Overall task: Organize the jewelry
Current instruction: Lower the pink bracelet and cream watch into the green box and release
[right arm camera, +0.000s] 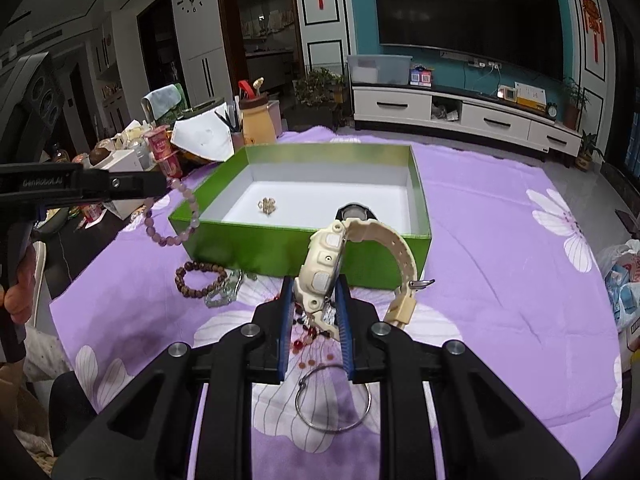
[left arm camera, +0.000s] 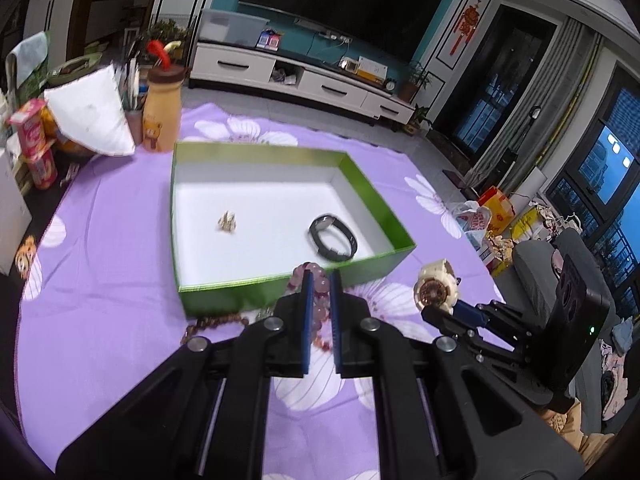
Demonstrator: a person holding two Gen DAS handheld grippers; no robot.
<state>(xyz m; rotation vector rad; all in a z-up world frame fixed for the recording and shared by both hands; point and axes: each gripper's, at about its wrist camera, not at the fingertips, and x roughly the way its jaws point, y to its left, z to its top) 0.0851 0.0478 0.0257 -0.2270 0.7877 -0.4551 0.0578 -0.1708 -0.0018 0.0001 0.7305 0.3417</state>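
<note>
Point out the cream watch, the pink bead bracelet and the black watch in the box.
cream watch [right arm camera: 320, 264], right wrist view, on its case side.
pink bead bracelet [right arm camera: 188, 196], right wrist view, on hanging beads.
black watch [left arm camera: 332, 236], left wrist view, on its band.

Two watches [right arm camera: 324, 264], three bead bracelets [right arm camera: 200, 278], one box [right arm camera: 280, 248].

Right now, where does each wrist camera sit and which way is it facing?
Left wrist: rides the left tool, facing the open green cardboard box and TV wall; own fingers pinch a pink bead bracelet; right tool at right.
Right wrist: rides the right tool, same direction; fingers clamp a cream plastic watch; left tool and a hand at left.
Shared: box, black watch inside, purple floral cloth.
</note>
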